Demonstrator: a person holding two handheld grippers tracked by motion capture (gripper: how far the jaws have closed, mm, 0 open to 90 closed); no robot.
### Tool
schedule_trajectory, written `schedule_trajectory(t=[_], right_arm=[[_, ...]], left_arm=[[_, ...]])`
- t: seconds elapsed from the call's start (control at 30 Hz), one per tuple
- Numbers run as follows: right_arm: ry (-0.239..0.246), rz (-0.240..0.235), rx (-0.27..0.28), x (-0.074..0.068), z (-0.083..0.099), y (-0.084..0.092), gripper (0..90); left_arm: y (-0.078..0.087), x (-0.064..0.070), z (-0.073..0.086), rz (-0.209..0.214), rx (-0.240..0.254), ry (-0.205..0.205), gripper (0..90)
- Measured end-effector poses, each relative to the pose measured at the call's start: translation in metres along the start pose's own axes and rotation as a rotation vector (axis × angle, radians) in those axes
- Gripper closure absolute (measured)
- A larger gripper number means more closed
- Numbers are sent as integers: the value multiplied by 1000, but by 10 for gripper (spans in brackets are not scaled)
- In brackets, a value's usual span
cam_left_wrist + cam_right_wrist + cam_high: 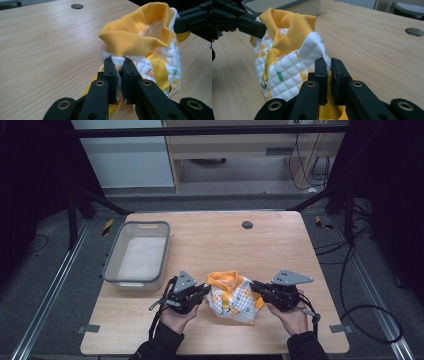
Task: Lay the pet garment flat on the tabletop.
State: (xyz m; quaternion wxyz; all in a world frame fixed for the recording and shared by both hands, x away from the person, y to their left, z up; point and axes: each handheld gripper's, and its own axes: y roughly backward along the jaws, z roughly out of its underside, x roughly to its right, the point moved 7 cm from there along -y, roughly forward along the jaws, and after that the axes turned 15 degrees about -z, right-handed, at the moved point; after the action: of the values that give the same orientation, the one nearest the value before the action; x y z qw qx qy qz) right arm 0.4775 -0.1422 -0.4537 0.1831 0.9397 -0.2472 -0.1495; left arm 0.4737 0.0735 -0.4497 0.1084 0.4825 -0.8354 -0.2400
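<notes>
From the high view, a person's two hands hold a small quilted garment (234,296) bunched near the front edge of a pale wood-grain table (280,245), the left gripper (202,292) pinching its left side and the right gripper (256,286) its right, an arrangement that appears meant to keep the soft bundle gathered and lifted evenly from both ends; a grey plastic bin (111,259) with rounded corners sits just to the left and behind, apparently empty, and a dark round grommet (247,225) marks the far part of the tabletop. In the left gripper view, the left gripper (119,65) has its black jaws nearly closed on a tuck of white quilted fabric directly beneath the ribbed yellow collar (135,37), which flops open above in a soft, wavy fold; a yellow placket band runs down the padded, diamond-stitched body, dotted with orange and green print, and the other gripper's jaws reach in at the upper right. In the right gripper view, the right gripper (329,67) is likewise clamped tight on a puffy white quilted edge of the garment (287,67), with yellow lining visible below the jaws, a small metal snap glinting on the band, and the bin's (312,7) smooth wall behind.
</notes>
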Motion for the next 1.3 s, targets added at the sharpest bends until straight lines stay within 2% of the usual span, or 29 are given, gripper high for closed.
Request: schedule_trajectory(t=[0.3, 0.5, 0.8, 0.9, 1.13, 1.3], right_arm=[[11, 23, 33, 2, -18, 5, 844], [22, 33, 56, 2, -31, 6, 844], [29, 85, 110, 13, -54, 5, 843], [25, 93, 126, 17, -59, 5, 844], [46, 86, 145, 8, -66, 12, 844], [49, 95, 165, 10, -76, 14, 844]], left_arm=[[4, -3, -20, -10, 39, 1, 838], [6, -8, -31, -17, 63, 21, 838], [6, -16, -63, -27, 114, 67, 838], [7, -17, -68, -30, 123, 68, 838], [19, -16, -76, -39, 150, 52, 839], [21, -19, -90, -53, 166, 52, 839]])
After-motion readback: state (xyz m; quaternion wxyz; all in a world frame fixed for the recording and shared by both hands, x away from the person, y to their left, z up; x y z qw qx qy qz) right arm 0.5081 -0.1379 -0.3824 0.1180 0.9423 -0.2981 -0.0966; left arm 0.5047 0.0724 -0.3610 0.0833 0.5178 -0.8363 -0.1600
